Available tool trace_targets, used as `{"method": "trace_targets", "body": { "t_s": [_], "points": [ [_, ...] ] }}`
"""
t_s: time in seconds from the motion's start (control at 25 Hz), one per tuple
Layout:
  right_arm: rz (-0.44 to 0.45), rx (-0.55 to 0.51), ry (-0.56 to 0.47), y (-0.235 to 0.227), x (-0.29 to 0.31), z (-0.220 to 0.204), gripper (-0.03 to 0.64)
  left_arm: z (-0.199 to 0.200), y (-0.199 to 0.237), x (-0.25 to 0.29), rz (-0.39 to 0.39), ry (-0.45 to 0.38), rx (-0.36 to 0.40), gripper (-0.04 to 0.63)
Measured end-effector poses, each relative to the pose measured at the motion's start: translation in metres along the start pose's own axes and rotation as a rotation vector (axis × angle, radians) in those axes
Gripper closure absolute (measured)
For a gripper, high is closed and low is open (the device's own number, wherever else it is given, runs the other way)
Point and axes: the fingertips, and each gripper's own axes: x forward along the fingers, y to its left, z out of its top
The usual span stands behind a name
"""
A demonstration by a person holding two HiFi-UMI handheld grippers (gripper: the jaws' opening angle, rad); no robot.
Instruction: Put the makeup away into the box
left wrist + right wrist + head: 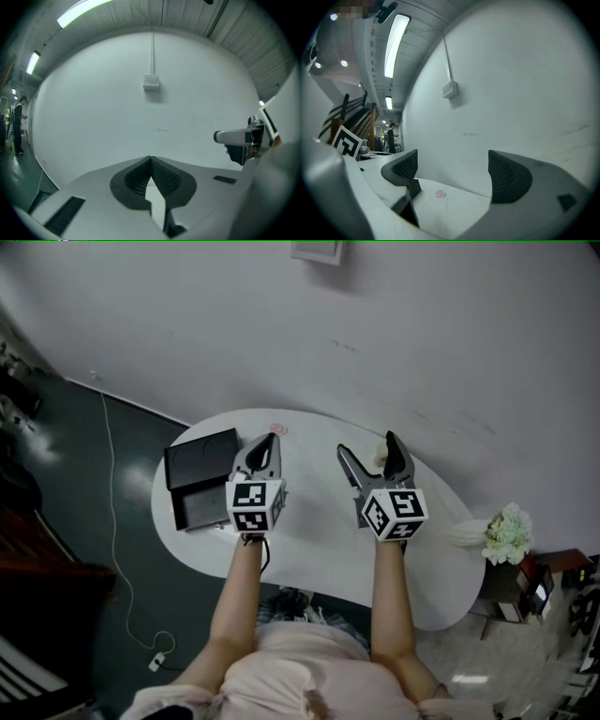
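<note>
A black box (pixel 200 478) lies open at the left end of the white oval table (pixel 319 521). A small pink makeup item (pixel 277 428) rests near the table's far edge; in the right gripper view the pink item (pixel 439 193) lies on the table ahead of the jaws. My left gripper (pixel 272 439) hovers just right of the box, shut and empty (pixel 150 159). My right gripper (pixel 367 442) is open over the table's middle, with nothing between its fingers (pixel 452 164). A pale object (pixel 381 452) peeks out by its right finger; I cannot tell what it is.
White flowers (pixel 507 532) stand at the table's right end. A wall (pixel 375 334) rises close behind the table. A white cable (pixel 117 540) trails over the dark floor on the left. A person stands far off (pixel 390 136).
</note>
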Motion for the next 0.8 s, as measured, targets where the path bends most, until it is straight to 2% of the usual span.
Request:
{"method": "trace_targets", "body": {
  "t_s": [0.32,0.8],
  "points": [
    [0.186,-0.036,0.117,0.053,0.112,-0.031,0.155,-0.027,0.06,0.03,0.141,0.119,-0.054,0.57],
    [0.293,-0.097,0.365,0.073,0.241,-0.145,0.198,-0.111,0.099,0.086,0.249,0.322,-0.243,0.571]
  ]
}}
